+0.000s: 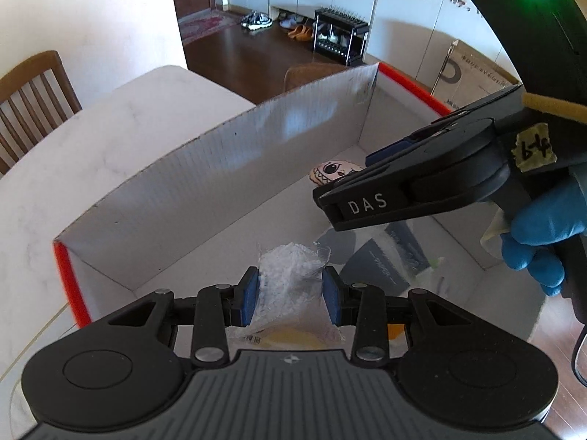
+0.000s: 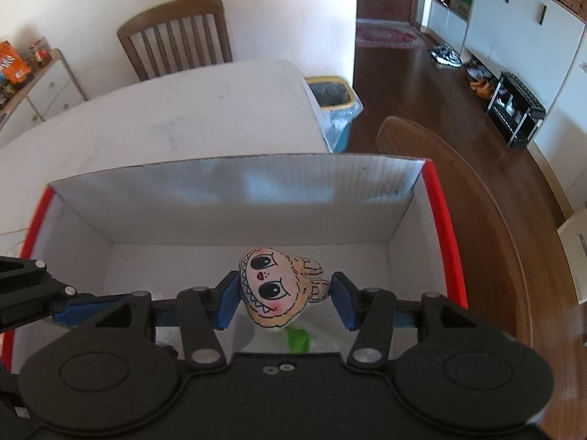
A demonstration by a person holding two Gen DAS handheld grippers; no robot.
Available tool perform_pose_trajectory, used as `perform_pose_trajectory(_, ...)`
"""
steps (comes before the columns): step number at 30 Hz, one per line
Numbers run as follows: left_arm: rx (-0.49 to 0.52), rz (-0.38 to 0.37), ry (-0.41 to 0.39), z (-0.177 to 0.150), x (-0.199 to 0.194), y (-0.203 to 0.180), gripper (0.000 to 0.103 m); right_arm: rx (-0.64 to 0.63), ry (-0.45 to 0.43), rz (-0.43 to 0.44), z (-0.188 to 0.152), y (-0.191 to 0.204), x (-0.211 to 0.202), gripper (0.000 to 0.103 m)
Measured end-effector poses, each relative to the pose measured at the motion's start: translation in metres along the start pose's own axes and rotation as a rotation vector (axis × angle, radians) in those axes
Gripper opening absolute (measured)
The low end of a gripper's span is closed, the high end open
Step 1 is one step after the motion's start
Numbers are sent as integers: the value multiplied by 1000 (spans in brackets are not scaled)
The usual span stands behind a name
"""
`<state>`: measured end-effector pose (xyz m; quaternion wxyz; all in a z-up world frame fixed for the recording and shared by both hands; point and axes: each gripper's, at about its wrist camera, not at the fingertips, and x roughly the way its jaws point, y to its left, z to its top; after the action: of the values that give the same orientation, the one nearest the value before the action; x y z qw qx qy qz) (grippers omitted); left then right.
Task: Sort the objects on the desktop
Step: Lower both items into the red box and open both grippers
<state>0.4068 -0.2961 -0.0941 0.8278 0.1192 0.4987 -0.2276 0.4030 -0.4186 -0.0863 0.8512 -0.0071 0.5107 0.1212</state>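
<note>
My left gripper [image 1: 291, 293] is shut on a clear plastic bag of white bits [image 1: 290, 271], with both blue pads pressing its sides. It hangs over the near part of an open white cardboard box [image 1: 220, 183] with red outer edges. My right gripper [image 2: 284, 300], held by a blue-gloved hand [image 1: 539, 234], is shut on a flat cartoon-face toy [image 2: 273, 289] above the same box [image 2: 220, 201]. In the left wrist view that toy [image 1: 328, 174] sticks out past the right gripper's tips. Clear plastic with a green bit [image 2: 299, 341] shows beneath the toy.
The box stands on a white marble table [image 2: 165, 121]. A clear bag with a dark card [image 1: 385, 260] shows low in the box under the right gripper. Wooden chairs [image 2: 176, 33] stand by the table, and a bin [image 2: 330, 99] is past its far corner.
</note>
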Motion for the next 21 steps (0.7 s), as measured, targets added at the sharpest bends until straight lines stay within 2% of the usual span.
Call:
perform_pose_trajectory(14, -59, -34, 127, -1, 28, 11, 36, 57, 99, 1, 1, -2, 29, 53)
perform_pose_trajectory(19, -48, -20, 129, -1, 27, 8, 37, 55, 105, -2, 5, 0, 30, 56)
perform_pose_trajectory(21, -54, -27, 125, -1, 24, 8, 42, 59, 106, 3, 4, 1, 29, 56)
